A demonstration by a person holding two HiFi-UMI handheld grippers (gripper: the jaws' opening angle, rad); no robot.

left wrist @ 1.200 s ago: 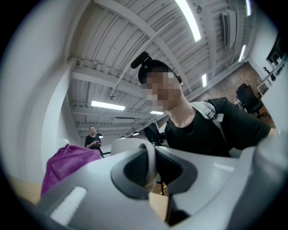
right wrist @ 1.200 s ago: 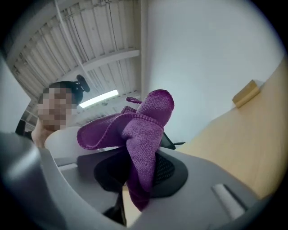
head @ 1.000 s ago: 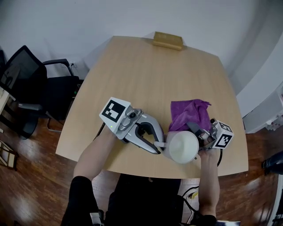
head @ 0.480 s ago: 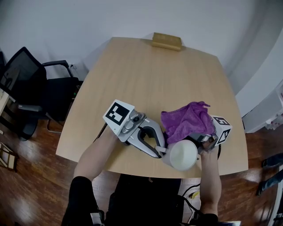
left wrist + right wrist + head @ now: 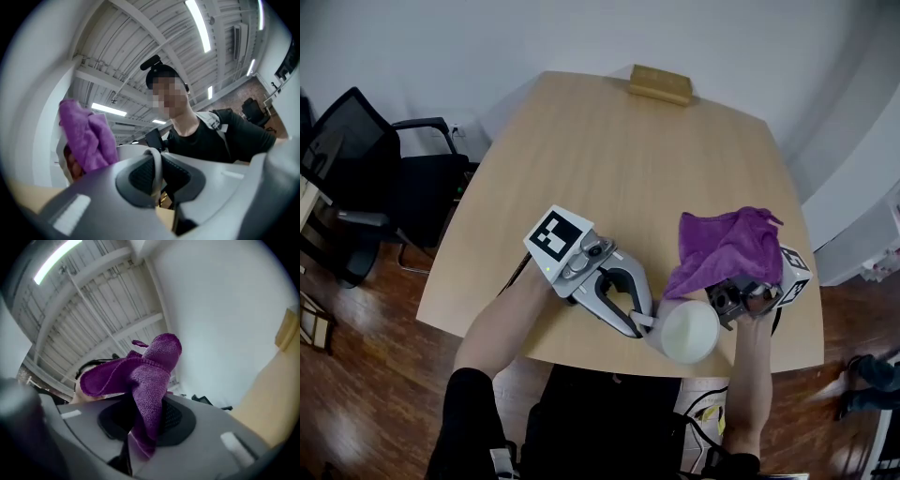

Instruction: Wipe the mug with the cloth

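In the head view a white mug (image 5: 687,330) is held over the near table edge, its mouth facing up towards the camera. My left gripper (image 5: 644,320) is shut on its handle; in the left gripper view the white handle loop (image 5: 157,169) sits pinched between the black pads. My right gripper (image 5: 713,287) is shut on a purple cloth (image 5: 727,246), which drapes up and over it just right of the mug. The cloth (image 5: 151,376) rises out of the jaws in the right gripper view, and the left gripper view shows the cloth (image 5: 87,135) at its left.
The wooden table (image 5: 609,159) carries a small wooden block (image 5: 660,84) at its far edge. A black office chair (image 5: 366,187) stands left of the table. The person (image 5: 197,136) holding the grippers fills the background of the left gripper view.
The right gripper has lifted the purple cloth off the table and carried it to the right, tilting upward. The left gripper and the mug have stayed put.
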